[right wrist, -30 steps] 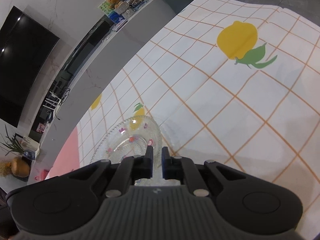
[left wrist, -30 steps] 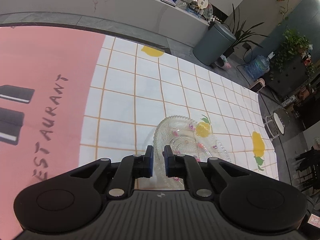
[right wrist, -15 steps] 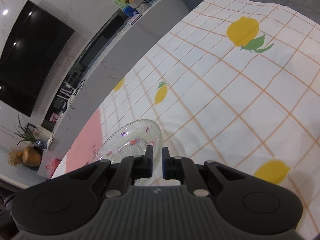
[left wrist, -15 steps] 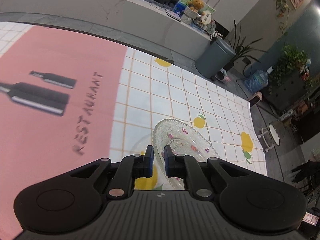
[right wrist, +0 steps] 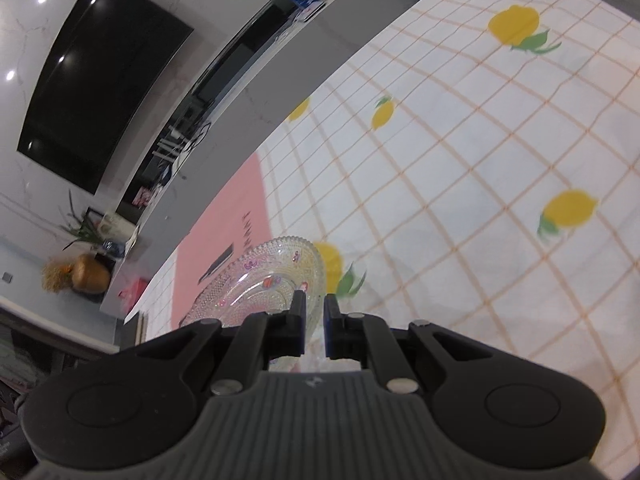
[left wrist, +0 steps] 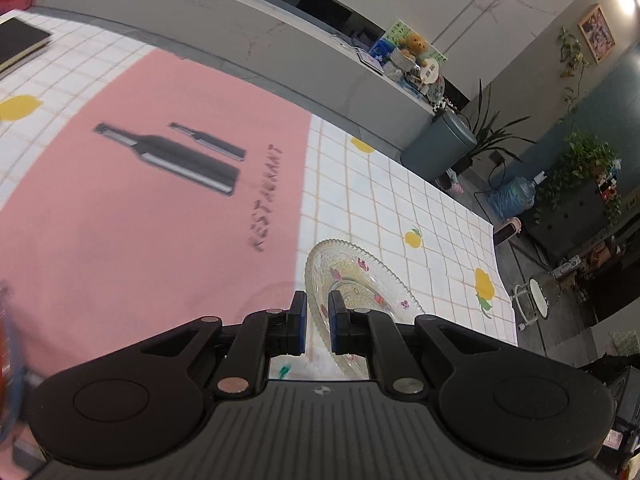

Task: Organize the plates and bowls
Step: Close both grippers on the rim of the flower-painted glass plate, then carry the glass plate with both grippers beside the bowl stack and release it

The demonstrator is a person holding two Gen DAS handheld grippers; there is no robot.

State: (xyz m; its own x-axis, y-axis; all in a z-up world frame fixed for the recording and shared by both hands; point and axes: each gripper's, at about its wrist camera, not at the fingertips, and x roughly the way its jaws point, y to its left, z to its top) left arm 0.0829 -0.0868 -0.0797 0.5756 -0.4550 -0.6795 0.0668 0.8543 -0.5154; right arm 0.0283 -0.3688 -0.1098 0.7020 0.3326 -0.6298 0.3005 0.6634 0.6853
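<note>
My left gripper (left wrist: 318, 322) is shut on the rim of a clear cut-glass plate (left wrist: 360, 284) with small coloured flower marks, held tilted above the table. My right gripper (right wrist: 314, 318) is shut on the rim of a like glass plate (right wrist: 272, 280), also held up off the table. Each plate's near part is hidden behind the fingers that hold it. I cannot tell whether the two views show the same plate or two plates.
The table carries a white checked cloth with lemons (right wrist: 480, 160) and a pink mat with bottle pictures (left wrist: 140, 184). A grey counter (left wrist: 240, 52) runs along the far side. A dark book (left wrist: 16, 42) lies at far left. A blurred red-blue thing (left wrist: 8, 340) shows at the left edge.
Both grippers have risen and swung left with their plates. The pink mat has come further into both views and the table looks further below.
</note>
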